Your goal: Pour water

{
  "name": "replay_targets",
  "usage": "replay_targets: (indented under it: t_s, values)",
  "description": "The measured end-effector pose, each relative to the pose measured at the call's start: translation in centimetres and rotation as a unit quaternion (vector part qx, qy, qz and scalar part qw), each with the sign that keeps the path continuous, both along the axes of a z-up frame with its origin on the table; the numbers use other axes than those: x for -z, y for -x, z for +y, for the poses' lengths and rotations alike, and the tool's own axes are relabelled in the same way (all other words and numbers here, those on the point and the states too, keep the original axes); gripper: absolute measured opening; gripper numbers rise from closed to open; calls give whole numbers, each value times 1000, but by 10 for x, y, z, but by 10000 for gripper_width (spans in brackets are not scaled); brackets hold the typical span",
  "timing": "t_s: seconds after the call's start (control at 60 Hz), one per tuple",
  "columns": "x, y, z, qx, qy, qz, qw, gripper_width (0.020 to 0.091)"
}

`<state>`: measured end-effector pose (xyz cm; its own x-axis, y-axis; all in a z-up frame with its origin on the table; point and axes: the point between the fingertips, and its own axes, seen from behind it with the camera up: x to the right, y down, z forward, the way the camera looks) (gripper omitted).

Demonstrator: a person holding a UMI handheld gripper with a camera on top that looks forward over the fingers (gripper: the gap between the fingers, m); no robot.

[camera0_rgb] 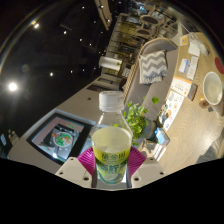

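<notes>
A clear plastic bottle (111,138) with a white cap and a yellow-green label stands upright between my fingers. My gripper (111,160) is shut on the bottle, the magenta pads (87,158) pressing its labelled body on both sides. The bottle is lifted, with the room far below and behind it. The whole view is tilted. No cup or other vessel for water shows clearly.
A small green plant (137,117) sits just behind the bottle on the right. A framed picture or tray (60,138) lies to the left. Beyond are a sofa with a zigzag cushion (152,66), a light wooden table (195,100) and a round white plate (212,88).
</notes>
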<state>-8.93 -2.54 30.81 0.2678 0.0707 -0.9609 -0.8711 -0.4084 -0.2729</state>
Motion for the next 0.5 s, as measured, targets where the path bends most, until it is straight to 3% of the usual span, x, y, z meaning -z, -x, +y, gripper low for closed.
replay_targets:
  t_s: [0.217,0.5]
  values:
    - [23,-92,19,39,53,272,960,387]
    - [65,-132,27,51,111,430,894,385]
